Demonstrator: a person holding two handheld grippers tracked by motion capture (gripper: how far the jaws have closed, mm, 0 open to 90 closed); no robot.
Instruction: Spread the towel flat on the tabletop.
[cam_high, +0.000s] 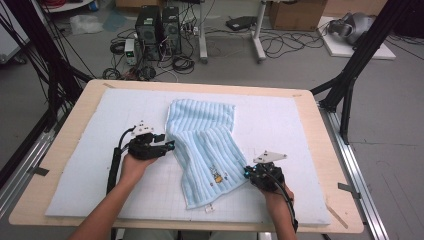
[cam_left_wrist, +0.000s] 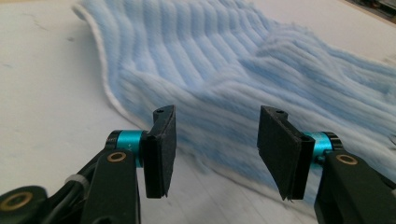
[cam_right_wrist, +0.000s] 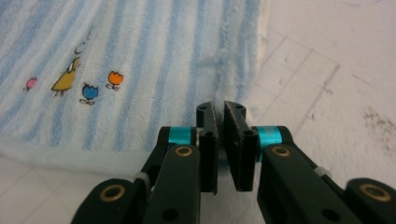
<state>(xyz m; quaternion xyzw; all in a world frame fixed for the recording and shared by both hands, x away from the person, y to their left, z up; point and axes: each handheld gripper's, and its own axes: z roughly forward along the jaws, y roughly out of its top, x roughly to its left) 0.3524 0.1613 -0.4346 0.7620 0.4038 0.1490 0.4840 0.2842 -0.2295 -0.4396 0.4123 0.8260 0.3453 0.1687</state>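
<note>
A light blue striped towel (cam_high: 207, 150) lies partly folded and rumpled on the white gridded mat (cam_high: 90, 165) that covers the table (cam_high: 65, 125), running from the middle of the table's far side down toward its near edge, a little right of centre. Near the towel's lower end sits a small embroidered picture (cam_high: 217, 174) of a yellow duck with little coloured flowers; the right gripper view shows it well (cam_right_wrist: 70, 79). The left hand-held gripper (cam_high: 167, 145) rests at the towel's left edge, about midway between the table's far and near edges; in the left gripper view its jaws stand wide apart (cam_left_wrist: 215, 144), with a raised fold of the towel (cam_left_wrist: 243, 79) just ahead of them and nothing between the pads. The right hand-held gripper (cam_high: 248, 171) sits at the towel's lower right side, toward the table's near right corner. In the right gripper view its jaws are almost together (cam_right_wrist: 220, 140), leaving only a narrow slit, and they meet the towel's hemmed border (cam_right_wrist: 233, 60); whether cloth is pinched between them cannot be told.
</note>
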